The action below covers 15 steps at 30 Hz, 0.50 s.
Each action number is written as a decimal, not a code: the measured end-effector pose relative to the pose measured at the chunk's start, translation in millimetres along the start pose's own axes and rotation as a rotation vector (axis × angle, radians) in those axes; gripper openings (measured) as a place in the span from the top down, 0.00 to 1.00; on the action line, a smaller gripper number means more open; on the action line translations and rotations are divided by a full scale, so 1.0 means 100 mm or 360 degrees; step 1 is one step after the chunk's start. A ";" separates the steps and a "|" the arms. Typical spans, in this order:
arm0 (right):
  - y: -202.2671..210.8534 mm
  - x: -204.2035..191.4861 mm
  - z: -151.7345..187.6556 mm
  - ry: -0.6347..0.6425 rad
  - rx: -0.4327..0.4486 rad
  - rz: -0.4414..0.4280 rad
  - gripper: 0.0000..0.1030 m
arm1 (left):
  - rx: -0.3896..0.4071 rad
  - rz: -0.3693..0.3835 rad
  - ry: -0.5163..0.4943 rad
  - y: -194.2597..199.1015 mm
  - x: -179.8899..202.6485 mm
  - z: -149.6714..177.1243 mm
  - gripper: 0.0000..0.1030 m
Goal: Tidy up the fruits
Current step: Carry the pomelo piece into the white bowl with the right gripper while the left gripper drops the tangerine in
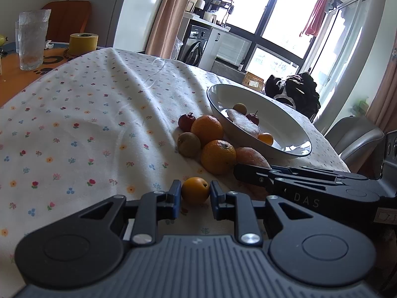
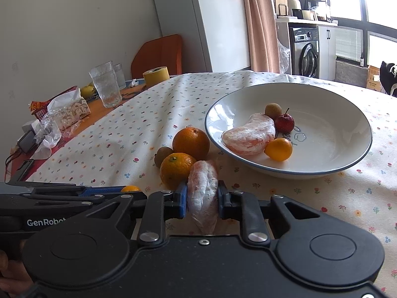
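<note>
My left gripper (image 1: pixel 195 191) is shut on a small orange fruit (image 1: pixel 196 186) low over the flowered cloth. My right gripper (image 2: pixel 202 195) is shut on a peeled pink citrus segment (image 2: pixel 203 173), held upright just off the cloth. In front of both lie two oranges (image 2: pixel 191 142) (image 2: pixel 176 170), a brown kiwi-like fruit (image 1: pixel 188 144) and a small red fruit (image 1: pixel 186 121). The white blue-rimmed bowl (image 2: pixel 330 114) beyond holds another peeled segment (image 2: pixel 248 135), a small orange fruit (image 2: pixel 278 149), a red fruit (image 2: pixel 284 123) and a brown fruit (image 2: pixel 273 110).
The two grippers are side by side; the right one (image 1: pixel 310 183) shows at the left view's right edge. At the table's far left stand glasses (image 2: pixel 105 84), a yellow tape roll (image 2: pixel 156 74), a tissue pack (image 2: pixel 67 110) and wrappers. An orange chair (image 2: pixel 158 53) stands behind.
</note>
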State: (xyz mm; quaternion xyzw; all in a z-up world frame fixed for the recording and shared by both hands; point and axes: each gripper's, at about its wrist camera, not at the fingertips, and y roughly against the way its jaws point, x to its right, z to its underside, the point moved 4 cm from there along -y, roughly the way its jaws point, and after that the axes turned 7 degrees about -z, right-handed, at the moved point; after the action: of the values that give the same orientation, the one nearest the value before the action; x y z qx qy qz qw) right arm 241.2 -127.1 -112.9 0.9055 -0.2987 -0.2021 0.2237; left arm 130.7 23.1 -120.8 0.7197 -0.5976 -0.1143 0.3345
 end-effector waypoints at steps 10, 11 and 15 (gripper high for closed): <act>0.23 -0.01 -0.13 0.0020 0.0083 0.0012 0.79 | 0.0063 -0.0002 -0.0013 0.11 0.07 -0.14 0.78; 0.26 -0.01 -0.14 0.0022 0.0094 0.0013 0.79 | 0.0072 -0.0001 -0.0019 0.13 0.09 -0.16 0.78; 0.37 0.05 -0.22 0.0019 0.0148 0.0032 0.79 | 0.0108 0.0001 -0.0046 0.16 0.18 -0.24 0.78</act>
State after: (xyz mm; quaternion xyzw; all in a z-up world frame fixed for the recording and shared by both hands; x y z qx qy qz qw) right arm 239.6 -150.6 -76.7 0.9131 -0.3154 -0.1803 0.1851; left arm 135.9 13.9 -88.5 0.7287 -0.6061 -0.1042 0.3012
